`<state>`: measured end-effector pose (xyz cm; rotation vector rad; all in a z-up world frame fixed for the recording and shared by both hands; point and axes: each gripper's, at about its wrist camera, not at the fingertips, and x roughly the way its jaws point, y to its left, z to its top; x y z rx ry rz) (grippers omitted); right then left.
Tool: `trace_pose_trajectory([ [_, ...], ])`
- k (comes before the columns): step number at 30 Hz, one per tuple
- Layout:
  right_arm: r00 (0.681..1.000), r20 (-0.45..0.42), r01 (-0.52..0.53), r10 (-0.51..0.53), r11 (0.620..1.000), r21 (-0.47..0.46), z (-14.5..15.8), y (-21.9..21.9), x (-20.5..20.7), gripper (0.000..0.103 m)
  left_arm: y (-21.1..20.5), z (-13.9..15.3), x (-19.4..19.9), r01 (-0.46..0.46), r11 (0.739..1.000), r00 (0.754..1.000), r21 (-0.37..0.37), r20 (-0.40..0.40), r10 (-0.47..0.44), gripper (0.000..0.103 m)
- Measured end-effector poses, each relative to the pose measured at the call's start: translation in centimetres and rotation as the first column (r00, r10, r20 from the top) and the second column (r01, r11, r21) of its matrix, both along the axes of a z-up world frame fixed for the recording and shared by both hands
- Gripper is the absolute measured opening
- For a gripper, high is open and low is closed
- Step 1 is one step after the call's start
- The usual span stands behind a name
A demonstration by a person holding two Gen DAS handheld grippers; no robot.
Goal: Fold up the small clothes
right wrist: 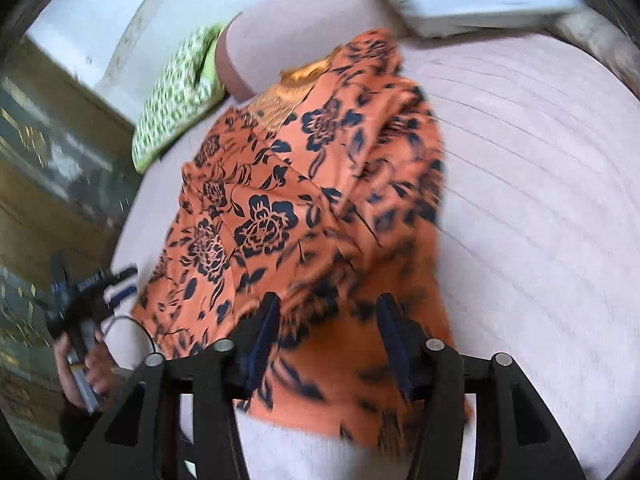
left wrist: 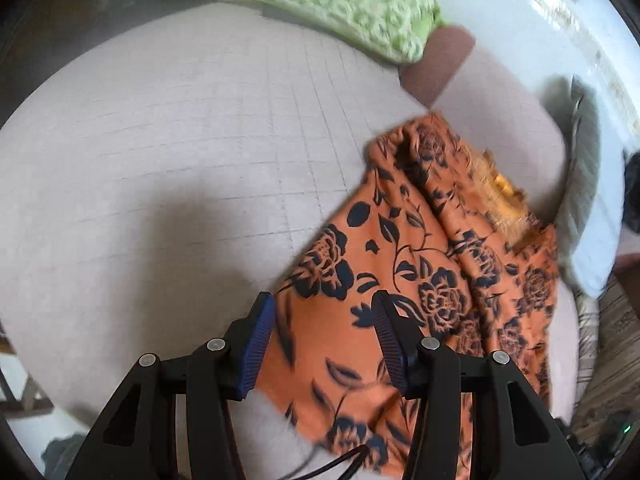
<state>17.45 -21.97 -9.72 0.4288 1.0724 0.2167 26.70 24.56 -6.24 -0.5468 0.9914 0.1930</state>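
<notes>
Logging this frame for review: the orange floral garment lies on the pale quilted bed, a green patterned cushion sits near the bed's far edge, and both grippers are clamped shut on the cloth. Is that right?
Not quite. The left gripper and right gripper are open, pads apart above the orange floral garment, as each wrist view shows. The pale quilted bed and green patterned cushion are as stated.

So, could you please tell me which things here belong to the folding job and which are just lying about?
In the job: orange floral garment, left tongs, right tongs.
Lying about: green patterned cushion, white pillow, pink bedcover.

Motion blur smears the orange floral garment [right wrist: 360, 280] under the right tongs [right wrist: 328, 344]
</notes>
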Motion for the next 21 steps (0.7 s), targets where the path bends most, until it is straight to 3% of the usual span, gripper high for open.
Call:
trace_pose_trajectory([
  [3,0.995,0.047,0.093,-0.092,0.996,-0.008,1.1,-1.9,-2.3,0.062,-0.2,3.2,-2.9,0.010,1.000,0.998,0.026,0.058,-0.012,0.054],
  [7,0.978,0.090,0.186,-0.189,0.982,0.044,2.4,-4.7,-3.5,0.065,-0.3,5.5,-6.0,0.050,0.999,0.997,0.019,0.052,-0.051,0.055],
  [10,0.971,0.075,0.224,-0.228,0.973,0.057,2.0,-4.9,-3.4,0.069,-0.7,6.4,-7.4,0.090,0.995,0.996,0.035,0.007,-0.090,0.056],
  [13,0.975,0.020,0.219,-0.220,0.975,0.037,0.8,-4.1,-3.0,0.069,-1.3,5.0,-6.8,0.109,0.991,0.994,0.072,-0.020,-0.108,0.058],
  [17,0.973,-0.032,0.226,-0.227,0.973,-0.035,-0.5,-4.3,-3.5,0.069,-0.9,1.5,-4.2,0.113,0.988,0.988,0.105,-0.117,-0.100,0.056],
  [21,0.959,-0.077,0.274,-0.271,0.961,0.024,-1.6,-6.3,-3.4,0.069,-0.4,0.1,-1.9,0.105,0.983,0.988,0.153,-0.125,-0.086,0.056],
])
